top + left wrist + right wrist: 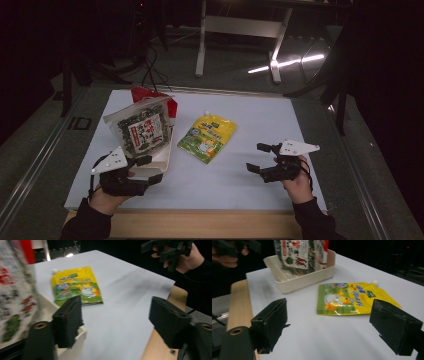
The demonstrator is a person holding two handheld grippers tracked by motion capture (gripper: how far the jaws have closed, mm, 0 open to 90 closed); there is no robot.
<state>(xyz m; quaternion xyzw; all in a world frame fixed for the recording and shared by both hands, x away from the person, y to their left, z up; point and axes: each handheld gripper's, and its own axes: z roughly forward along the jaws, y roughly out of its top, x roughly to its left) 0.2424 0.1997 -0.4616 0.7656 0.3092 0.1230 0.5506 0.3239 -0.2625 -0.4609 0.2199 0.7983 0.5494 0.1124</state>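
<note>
Left claw [145,172], jaws spread with nothing between them, sits at the near end of the white tray [162,162], in which a seaweed packet [141,131] stands leaning. Right claw [260,159], likewise spread and empty, hovers over the white desk [250,185]. Between them lies the yellow pouch [207,136], flat, long axis running diagonally away with its spout at the far end; it seems about equally near both claws.

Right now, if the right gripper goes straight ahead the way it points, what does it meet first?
Probably the yellow pouch: it lies flat on the table just ahead of the right gripper, whose jaws are open and empty. Depth is unclear.
</note>
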